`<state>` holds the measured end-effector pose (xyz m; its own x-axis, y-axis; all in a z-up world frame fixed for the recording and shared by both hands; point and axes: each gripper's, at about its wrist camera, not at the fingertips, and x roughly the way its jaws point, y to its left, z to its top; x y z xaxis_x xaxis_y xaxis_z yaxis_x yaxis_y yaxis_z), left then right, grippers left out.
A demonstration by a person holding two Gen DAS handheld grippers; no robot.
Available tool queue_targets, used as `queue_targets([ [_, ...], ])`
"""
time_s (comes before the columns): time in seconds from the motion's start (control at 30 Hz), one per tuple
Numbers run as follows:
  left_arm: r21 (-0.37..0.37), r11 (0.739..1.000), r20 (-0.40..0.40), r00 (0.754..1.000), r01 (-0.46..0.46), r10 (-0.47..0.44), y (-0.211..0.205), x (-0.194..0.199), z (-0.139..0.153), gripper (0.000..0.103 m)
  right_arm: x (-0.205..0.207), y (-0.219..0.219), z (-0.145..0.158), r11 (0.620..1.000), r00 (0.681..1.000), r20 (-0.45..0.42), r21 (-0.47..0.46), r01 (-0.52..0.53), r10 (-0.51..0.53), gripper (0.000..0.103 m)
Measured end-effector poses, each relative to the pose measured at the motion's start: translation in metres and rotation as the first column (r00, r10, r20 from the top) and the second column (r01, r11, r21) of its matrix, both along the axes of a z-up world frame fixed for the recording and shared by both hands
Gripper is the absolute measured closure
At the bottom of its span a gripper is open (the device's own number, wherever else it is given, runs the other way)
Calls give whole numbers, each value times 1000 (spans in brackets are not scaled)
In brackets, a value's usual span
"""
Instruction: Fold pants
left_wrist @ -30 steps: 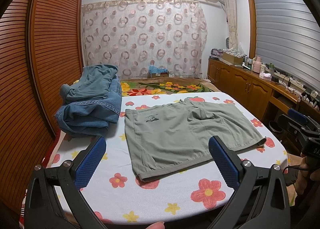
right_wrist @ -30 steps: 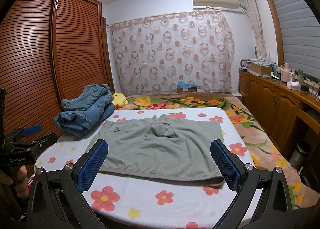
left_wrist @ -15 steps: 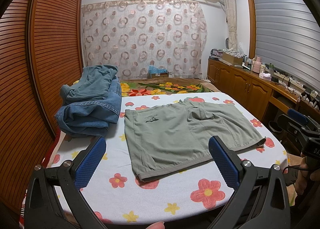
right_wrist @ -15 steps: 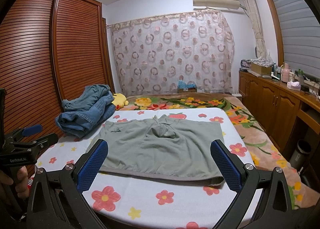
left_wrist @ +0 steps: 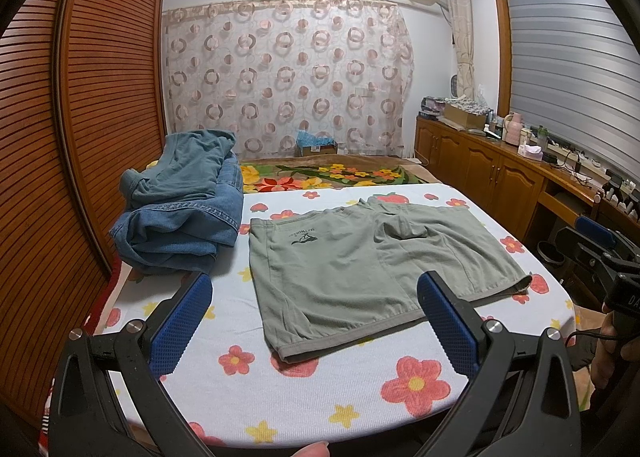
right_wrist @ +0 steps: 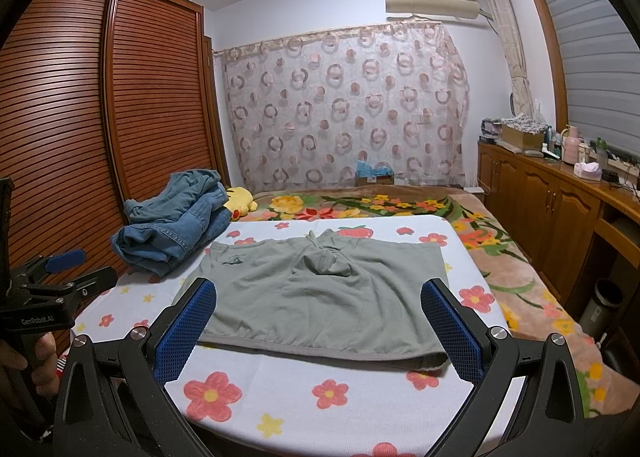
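Grey-green shorts (left_wrist: 352,269) lie flat on the flowered sheet, waistband toward me, a small dark logo near the far left. They also show in the right wrist view (right_wrist: 320,293). My left gripper (left_wrist: 316,321) is open and empty, held above the near edge of the bed, short of the waistband. My right gripper (right_wrist: 318,327) is open and empty, also just short of the waistband. Each gripper shows at the edge of the other's view: the right one (left_wrist: 600,253), the left one (right_wrist: 60,277).
A pile of blue denim clothes (left_wrist: 180,209) lies at the far left of the bed (left_wrist: 360,397). A slatted wooden wardrobe (left_wrist: 60,137) stands on the left. A wooden cabinet (left_wrist: 500,173) with clutter runs along the right. A yellow plush toy (right_wrist: 240,199) lies behind the denim.
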<state>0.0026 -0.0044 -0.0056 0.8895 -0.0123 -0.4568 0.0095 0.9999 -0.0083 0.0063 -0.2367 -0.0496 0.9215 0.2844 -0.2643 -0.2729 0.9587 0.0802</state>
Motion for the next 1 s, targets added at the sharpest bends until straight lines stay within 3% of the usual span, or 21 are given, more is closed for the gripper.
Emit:
queue_targets([
  [0.43,-14,1000,-14,1000,9,-9,-2,2,-7,1,3,3,0,1000,1000,-18,0,-1,1,1],
  [1.0,-65,998,-106,994,17,-24,19,22,-48,1,21,-8,-12,999,995,-92,-38,25,-29,2],
])
